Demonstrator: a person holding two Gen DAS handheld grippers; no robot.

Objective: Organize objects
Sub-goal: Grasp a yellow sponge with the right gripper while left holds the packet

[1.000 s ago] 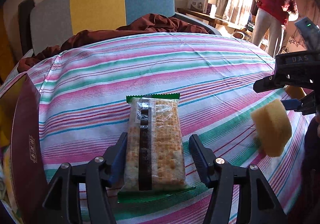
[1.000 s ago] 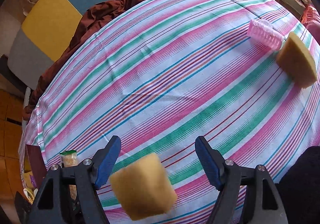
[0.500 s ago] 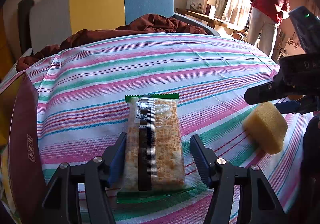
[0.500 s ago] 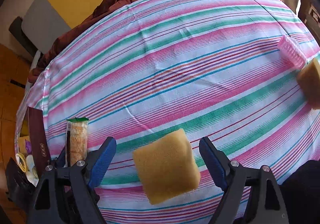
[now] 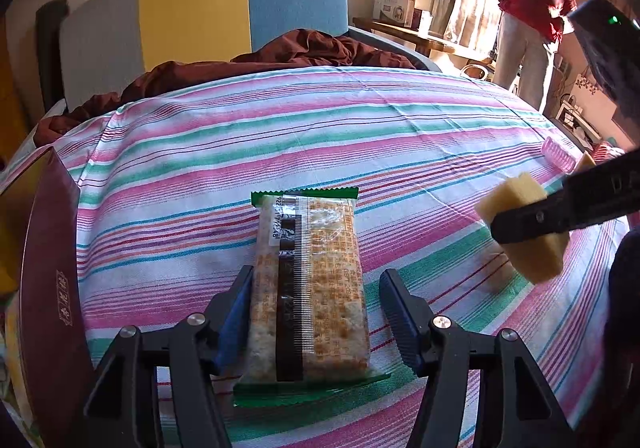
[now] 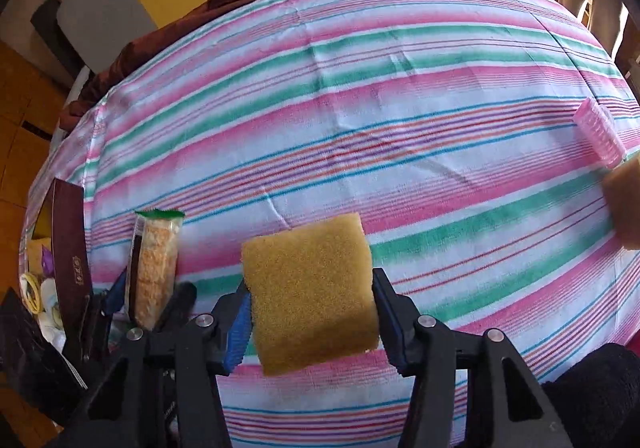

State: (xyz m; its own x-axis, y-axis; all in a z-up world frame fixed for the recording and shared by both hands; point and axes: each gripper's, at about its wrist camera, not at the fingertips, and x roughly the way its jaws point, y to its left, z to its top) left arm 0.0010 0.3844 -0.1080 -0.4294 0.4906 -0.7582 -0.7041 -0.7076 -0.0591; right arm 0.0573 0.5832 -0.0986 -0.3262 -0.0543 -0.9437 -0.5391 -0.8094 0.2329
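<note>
A cracker packet (image 5: 310,288) with green ends lies on the striped tablecloth (image 5: 280,136) between the fingers of my left gripper (image 5: 316,314). The jaws stand open around it; the left finger is near its edge, the right finger is apart. My right gripper (image 6: 312,318) is shut on a yellow sponge (image 6: 312,294) and holds it above the cloth. The sponge (image 5: 524,228) also shows at the right of the left wrist view. The packet (image 6: 154,268) shows at the left of the right wrist view.
A dark red box (image 5: 48,288) stands at the table's left edge. A pink hair roller (image 6: 598,138) and a second yellow sponge (image 6: 624,204) lie at the far right. A sofa (image 5: 200,20) with a brown blanket stands behind. A person (image 5: 528,8) stands at the back right.
My right gripper has closed on the yellow sponge and moved left toward the packet. The left gripper has stayed open around the packet.
</note>
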